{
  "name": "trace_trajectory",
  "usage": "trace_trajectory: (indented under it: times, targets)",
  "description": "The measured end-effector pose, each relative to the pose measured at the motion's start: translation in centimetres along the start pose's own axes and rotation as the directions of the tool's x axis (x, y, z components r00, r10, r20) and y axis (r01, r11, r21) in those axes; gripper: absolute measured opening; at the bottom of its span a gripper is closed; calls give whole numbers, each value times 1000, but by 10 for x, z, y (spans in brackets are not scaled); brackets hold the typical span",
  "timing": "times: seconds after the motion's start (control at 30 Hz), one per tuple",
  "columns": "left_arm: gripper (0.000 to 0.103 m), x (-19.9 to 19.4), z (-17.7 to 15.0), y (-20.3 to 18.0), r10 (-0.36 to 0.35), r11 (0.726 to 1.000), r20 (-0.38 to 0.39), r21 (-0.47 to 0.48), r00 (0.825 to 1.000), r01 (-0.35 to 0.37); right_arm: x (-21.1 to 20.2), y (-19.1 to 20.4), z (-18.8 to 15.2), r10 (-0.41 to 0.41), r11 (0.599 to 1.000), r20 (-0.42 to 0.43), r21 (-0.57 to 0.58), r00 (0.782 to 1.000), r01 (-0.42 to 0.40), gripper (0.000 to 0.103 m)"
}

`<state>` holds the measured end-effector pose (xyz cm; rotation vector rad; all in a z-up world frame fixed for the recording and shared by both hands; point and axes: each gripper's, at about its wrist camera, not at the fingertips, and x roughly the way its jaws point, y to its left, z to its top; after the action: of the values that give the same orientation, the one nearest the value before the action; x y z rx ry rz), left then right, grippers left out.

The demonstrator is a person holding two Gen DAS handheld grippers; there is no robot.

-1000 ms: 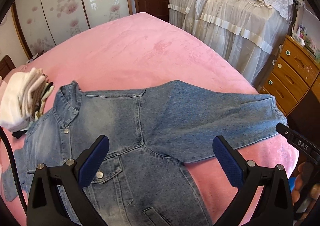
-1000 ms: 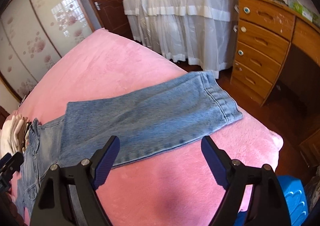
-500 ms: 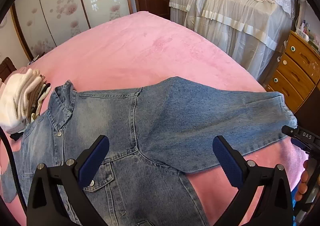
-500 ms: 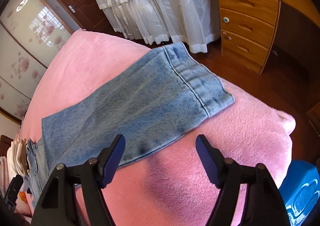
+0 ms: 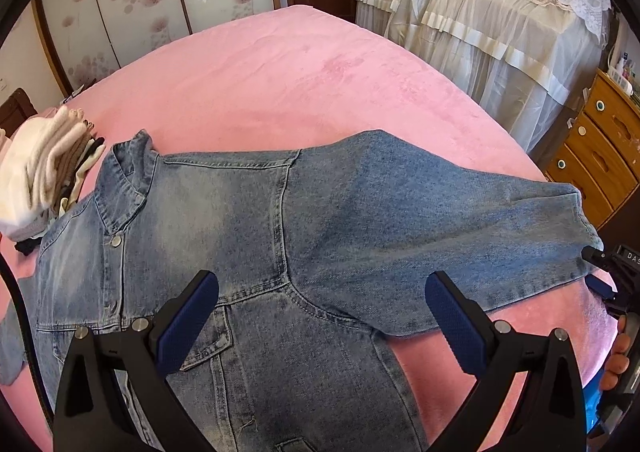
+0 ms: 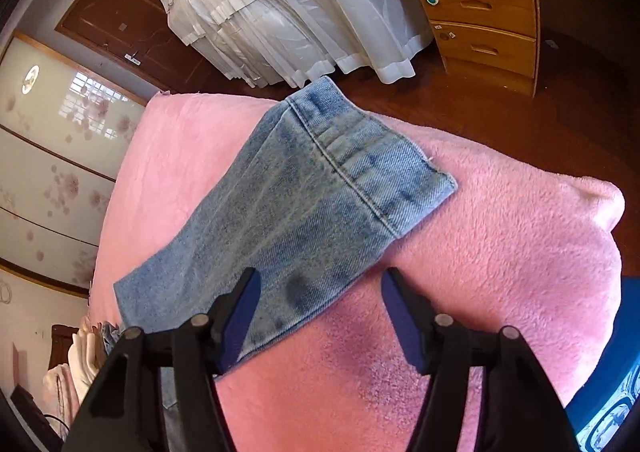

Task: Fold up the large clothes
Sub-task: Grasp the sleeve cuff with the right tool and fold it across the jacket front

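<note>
Denim jacket lies flat, front up, on the pink bed. Collar points toward the left of the left wrist view, next to a stack of folded clothes; hem runs off the near edge. One sleeve stretches straight out to the right, its long axis across the bed, cuff ending close to the bed's corner, near the wooden dresser.

Left gripper: jaws spread wide, empty, hovering above the jacket chest and armpit seam; no contact visible.

Right gripper: jaws parted, narrower than the left, nothing held. It sits low over the sleeve's near edge, short of the cuff. Left finger overlaps the denim edge; right finger over bare blanket. Cannot tell whether the tips touch the fabric.
</note>
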<state>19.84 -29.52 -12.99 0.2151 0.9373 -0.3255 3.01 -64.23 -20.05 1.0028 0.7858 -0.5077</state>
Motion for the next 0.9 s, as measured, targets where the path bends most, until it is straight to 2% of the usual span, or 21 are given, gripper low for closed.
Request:
trace_trajectory:
  times: [0.13,0.2,0.27,0.33,0.4,0.53,0.57,0.6,0.63,0.73,0.77,0.8,0.9]
  targets:
    - [103,5,-1,2,-8,1000,-20,-13,1000,8,12,-2,11,8,999,1,38,1000,-8,38]
    - [103,5,-1,2,-11,1000,-25,-16,1000,10,17,1,14,-8,999,0,35,1000,8,22]
    - [103,4,-1,5,-2,1000,-25,-19,1000,1,17,8,14,-33,999,14,19,999,33,12]
    - [103,0,0,13,11,999,-18,-31,1000,-12,5,27,11,-64,997,75,-42,995,68,9]
    - [103,-7,0,25,31,998,-1,-50,1000,-31,-17,58,3,-55,987,160,-137,986,78,8]
    - [103,-24,-5,65,89,990,19,-109,996,-86,-58,132,-24,83,938,238,-347,968,4,8]
    - [103,-28,-8,76,100,987,19,-125,995,-97,-66,154,-36,135,913,231,-408,964,-31,8]
    - [103,-31,-11,87,111,984,16,-141,994,-108,-74,185,-54,206,869,201,-488,958,-84,8]
    - [103,-35,-14,101,124,980,13,-161,992,-120,-77,201,-64,236,843,184,-528,954,-107,8]
    - [103,-46,-30,144,165,962,6,-223,986,-160,-80,274,-127,358,677,57,-703,932,-217,8]
    - [103,-50,-38,163,185,952,-1,-249,983,-180,-77,287,-141,375,639,24,-731,927,-240,8]
    - [103,-51,-44,174,196,946,-5,-263,981,-190,-70,307,-165,386,583,-24,-768,922,-264,8]
    - [103,-52,-67,216,241,921,-38,-306,970,-241,-29,347,-230,321,465,-144,-837,936,-288,8]
